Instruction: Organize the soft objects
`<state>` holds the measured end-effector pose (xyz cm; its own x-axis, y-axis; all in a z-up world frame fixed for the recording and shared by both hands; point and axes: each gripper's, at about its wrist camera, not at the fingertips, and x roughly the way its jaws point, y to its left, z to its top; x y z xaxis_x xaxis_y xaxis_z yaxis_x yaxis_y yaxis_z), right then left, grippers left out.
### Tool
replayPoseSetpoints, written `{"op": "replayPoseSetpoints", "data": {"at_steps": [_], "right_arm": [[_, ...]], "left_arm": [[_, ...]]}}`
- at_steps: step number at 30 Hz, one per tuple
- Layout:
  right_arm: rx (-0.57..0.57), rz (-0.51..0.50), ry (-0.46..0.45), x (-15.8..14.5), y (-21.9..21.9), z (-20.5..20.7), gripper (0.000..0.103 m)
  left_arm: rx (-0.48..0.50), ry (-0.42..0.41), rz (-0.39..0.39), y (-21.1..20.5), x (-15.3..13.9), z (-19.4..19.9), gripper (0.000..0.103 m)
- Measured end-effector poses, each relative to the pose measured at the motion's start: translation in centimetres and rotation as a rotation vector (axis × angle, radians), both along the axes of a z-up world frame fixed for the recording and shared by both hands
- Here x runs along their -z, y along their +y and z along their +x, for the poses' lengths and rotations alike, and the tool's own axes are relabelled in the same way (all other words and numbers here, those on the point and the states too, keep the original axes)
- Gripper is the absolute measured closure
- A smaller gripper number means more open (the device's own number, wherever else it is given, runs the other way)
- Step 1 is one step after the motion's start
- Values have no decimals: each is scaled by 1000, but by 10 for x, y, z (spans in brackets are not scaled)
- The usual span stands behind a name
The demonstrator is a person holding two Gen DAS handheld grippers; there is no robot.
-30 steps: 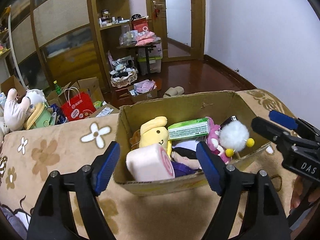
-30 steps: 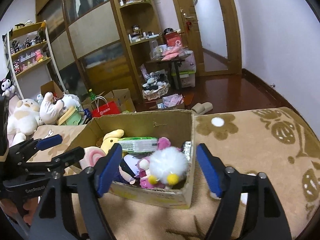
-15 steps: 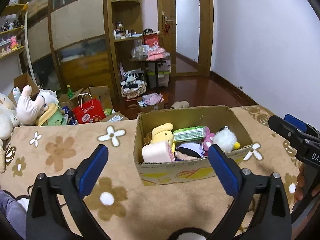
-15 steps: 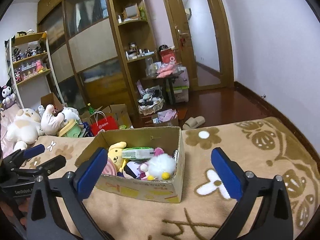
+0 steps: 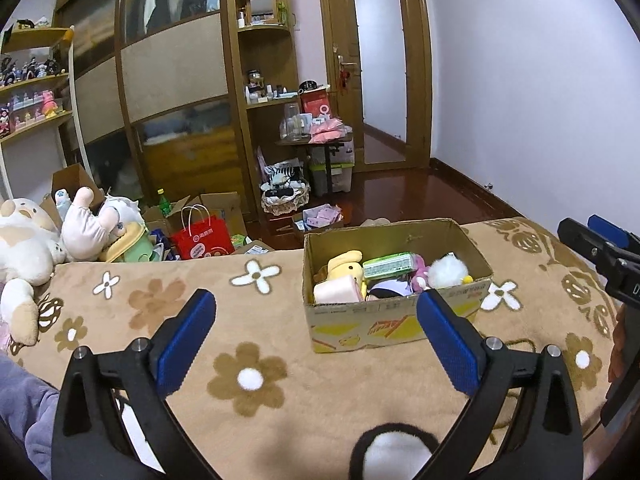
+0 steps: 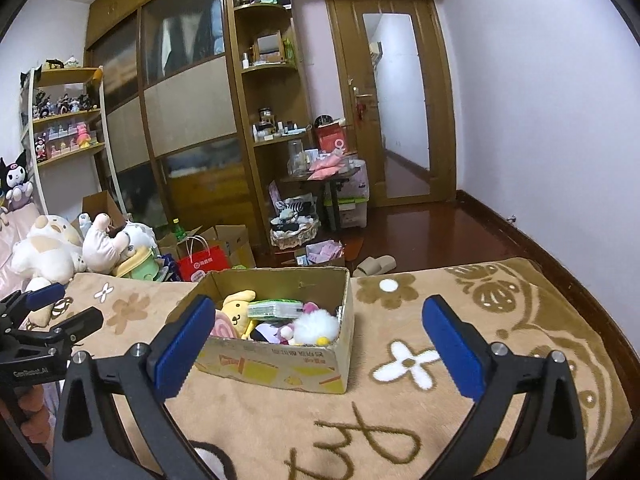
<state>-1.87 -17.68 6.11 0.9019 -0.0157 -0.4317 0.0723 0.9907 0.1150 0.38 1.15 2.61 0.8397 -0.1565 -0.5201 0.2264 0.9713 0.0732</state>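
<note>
Hovering spread and empty, the left gripper (image 5: 316,332) and right gripper (image 6: 318,338) face the filled cardboard box (image 5: 394,322); likely next, fetch the plush toys (image 5: 60,236) at the blanket's far end

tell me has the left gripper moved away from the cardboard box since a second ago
Yes. The left gripper has pulled back and up from the cardboard box, which now looks smaller and farther between its open fingers.

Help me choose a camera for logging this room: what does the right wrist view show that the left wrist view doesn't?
Only the right wrist view shows the black-eared plush at the far left and the slippers on the floor. Only the left wrist view shows a purple sleeve at its lower left. Both show the cardboard box of soft toys on the flowered blanket, the red bag, and both grippers open and empty.
</note>
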Motion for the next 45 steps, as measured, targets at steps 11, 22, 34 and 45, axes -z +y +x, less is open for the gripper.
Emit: {"op": "replayPoseSetpoints", "data": {"at_steps": [11, 22, 34, 45], "right_arm": [[54, -25, -55, -9, -1, -36, 0], [55, -27, -39, -4, -1, -38, 0], [37, -41, -2, 8, 7, -23, 0], [29, -62, 4, 17, 13, -19, 0]], "left_arm": [[6, -7, -9, 8, -5, -22, 3], [-1, 24, -30, 6, -3, -14, 3], [10, 53, -46, 0, 7, 5, 3], [9, 60, -49, 1, 13, 9, 3]]}}
